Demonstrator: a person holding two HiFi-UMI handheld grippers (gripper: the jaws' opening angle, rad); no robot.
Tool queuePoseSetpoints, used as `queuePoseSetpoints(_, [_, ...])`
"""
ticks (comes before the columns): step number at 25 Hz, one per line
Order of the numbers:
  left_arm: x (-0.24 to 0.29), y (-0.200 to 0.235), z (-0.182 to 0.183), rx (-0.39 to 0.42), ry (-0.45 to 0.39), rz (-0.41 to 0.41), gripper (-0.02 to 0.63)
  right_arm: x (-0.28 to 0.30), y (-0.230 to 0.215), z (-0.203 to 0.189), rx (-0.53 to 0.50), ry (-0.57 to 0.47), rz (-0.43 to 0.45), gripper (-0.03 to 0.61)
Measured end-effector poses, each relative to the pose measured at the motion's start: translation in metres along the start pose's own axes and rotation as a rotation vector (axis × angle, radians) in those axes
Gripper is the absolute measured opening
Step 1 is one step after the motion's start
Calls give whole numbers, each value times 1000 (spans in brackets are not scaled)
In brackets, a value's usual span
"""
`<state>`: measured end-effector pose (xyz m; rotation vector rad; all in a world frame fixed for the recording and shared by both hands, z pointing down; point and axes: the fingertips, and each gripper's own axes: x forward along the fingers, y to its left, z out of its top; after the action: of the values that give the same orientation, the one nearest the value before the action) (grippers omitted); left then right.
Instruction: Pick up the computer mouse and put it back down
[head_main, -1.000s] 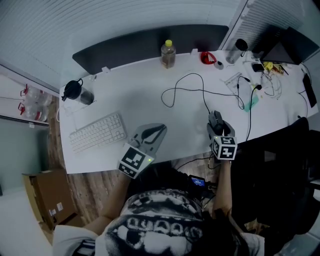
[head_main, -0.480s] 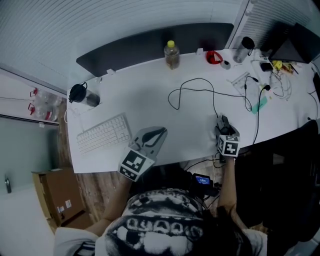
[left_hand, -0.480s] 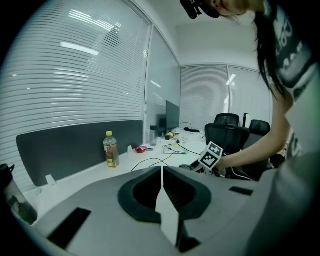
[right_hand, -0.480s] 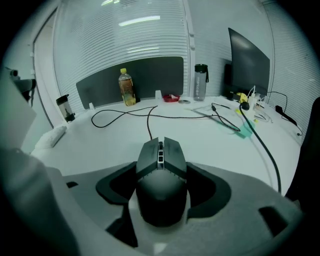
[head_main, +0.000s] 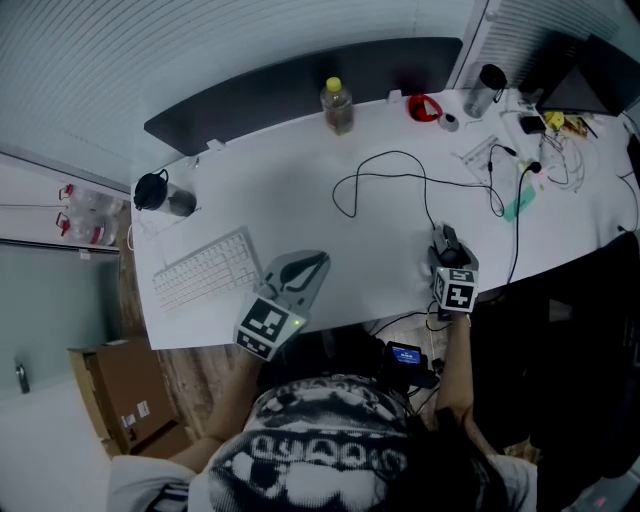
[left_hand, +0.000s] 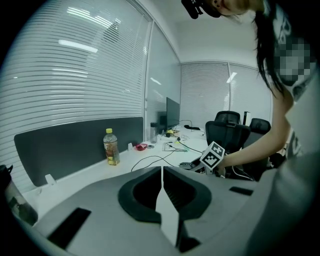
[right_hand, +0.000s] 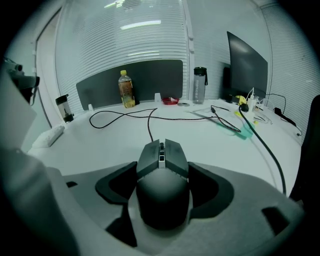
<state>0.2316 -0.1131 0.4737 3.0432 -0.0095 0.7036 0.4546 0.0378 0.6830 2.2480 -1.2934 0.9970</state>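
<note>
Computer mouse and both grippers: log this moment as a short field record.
computer mouse: appears down on the table, cable trailing ahead
right gripper: jaws against both mouse sides, just eased slightly wider
left gripper: shut, empty, near the keyboard
task stage: mouse seemingly set down, not yet released
</note>
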Motion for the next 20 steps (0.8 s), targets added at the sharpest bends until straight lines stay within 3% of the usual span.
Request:
queuePoseSetpoints(1, [0,-1,-1,-1,2,-1,11,0,3,0,6,-2,24,318])
queuePoseSetpoints(3, [-1,-1,-4,-5,5,2,11,1,9,0,6,0,72,416])
queuePoseSetpoints(4, [-1,-2,-7,-9,9,5,11,0,10,1,-3,-2,73,418])
queuePoseSetpoints(10, [-7,-4,-22,-39,33,21,11,-25,7,18,-16,-81,-10,334])
queuePoseSetpoints(20, [-18,-7,-37,-44,50,15,11,-77,61,20,-74,-153,28,227])
